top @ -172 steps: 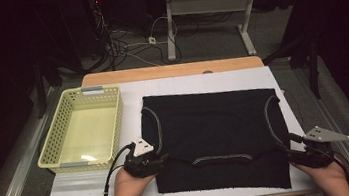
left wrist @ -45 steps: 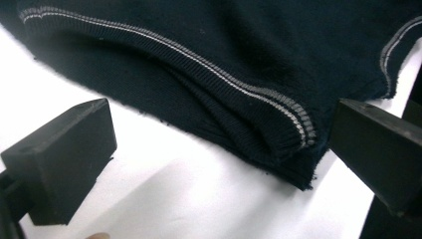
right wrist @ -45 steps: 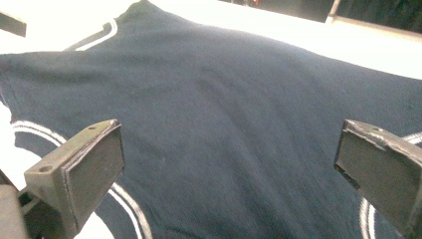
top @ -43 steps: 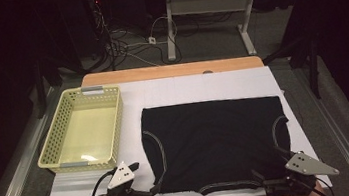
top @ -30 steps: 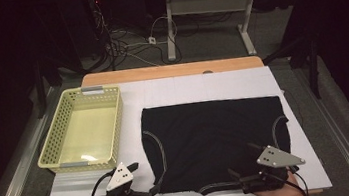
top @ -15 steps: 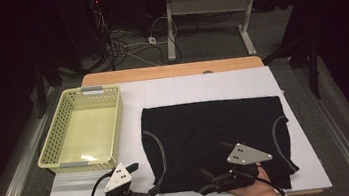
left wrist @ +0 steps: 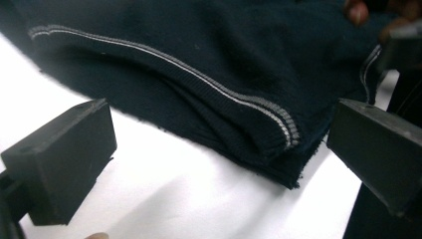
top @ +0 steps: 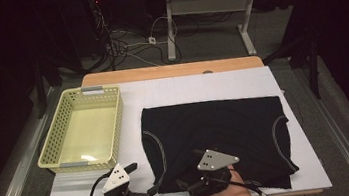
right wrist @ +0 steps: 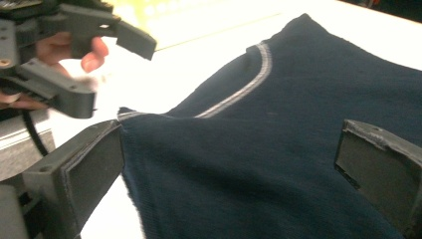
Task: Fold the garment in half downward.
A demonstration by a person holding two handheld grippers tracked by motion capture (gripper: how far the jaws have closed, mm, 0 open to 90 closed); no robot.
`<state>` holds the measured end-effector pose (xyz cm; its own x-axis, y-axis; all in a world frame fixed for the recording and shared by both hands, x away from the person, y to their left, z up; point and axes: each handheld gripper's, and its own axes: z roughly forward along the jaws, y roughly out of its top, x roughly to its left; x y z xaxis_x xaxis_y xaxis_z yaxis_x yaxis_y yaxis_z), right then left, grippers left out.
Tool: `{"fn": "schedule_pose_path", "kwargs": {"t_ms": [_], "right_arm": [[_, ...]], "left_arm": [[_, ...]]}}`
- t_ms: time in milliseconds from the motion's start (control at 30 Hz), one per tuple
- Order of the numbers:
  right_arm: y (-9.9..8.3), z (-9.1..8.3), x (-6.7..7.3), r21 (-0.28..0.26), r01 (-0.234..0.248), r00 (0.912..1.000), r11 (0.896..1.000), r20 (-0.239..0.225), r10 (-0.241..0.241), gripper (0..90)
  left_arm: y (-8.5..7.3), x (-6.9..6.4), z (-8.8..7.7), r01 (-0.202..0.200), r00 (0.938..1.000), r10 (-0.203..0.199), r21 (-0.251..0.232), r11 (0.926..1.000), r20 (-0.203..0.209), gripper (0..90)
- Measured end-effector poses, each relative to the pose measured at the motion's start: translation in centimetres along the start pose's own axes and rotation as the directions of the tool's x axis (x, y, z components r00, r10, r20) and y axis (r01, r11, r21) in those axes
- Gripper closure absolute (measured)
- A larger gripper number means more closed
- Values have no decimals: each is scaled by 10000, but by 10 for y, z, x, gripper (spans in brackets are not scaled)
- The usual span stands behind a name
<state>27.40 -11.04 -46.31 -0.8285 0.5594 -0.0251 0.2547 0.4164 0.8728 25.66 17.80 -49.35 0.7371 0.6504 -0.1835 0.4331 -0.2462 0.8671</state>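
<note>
At the near edge of the white table (top: pixel 241 82), a person's two hand-held grippers work on a folded black knit garment (top: pixel 217 138), apparently midway through folding it. The left gripper (top: pixel 150 191) sits off the cloth's near-left corner, jaws spread and empty, the ribbed corner with its grey-striped trim (left wrist: pixel 259 107) lying between them in the left gripper view. The right gripper (top: pixel 185 183) rests over the near hem, nearer the left corner than the right, its jaws also wide apart with dark fabric between them, gripping nothing.

The next move likely calls for both to close on the near edge or corner before lifting for another fold.

The garment looks soft and finely knitted, with pale curved piping along both sides, lying flat across the table's middle and right. To the far left stands an empty pale-yellow perforated plastic basket (top: pixel 50 148), apart from the cloth.
</note>
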Motion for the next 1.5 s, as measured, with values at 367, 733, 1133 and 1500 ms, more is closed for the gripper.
{"fn": "schedule_pose_path", "kwargs": {"t_ms": [367, 733, 1133, 1500], "right_arm": [[8, 21, 33, 618, 726, 9959, 9954, -584, -690, 254], [-1, 51, 49, 1911, 1171, 9890, 9745, -1118, -969, 388], [-2, 58, 57, 2075, 1692, 9852, 9635, -625, -1595, 438], [-2, 57, 53, 2064, 1452, 9887, 9676, 71, -1499, 758]], "left_arm": [[0, 11, -10, -138, 9984, 152, 258, 9996, -551, 0], [-5, 15, -13, 194, 9997, -195, -41, 9998, -134, 0], [-4, 14, -11, 85, 9998, -84, 104, 9999, -167, 0], [-5, 12, -11, 9, 9997, -5, 155, 9999, -252, 0]]}}
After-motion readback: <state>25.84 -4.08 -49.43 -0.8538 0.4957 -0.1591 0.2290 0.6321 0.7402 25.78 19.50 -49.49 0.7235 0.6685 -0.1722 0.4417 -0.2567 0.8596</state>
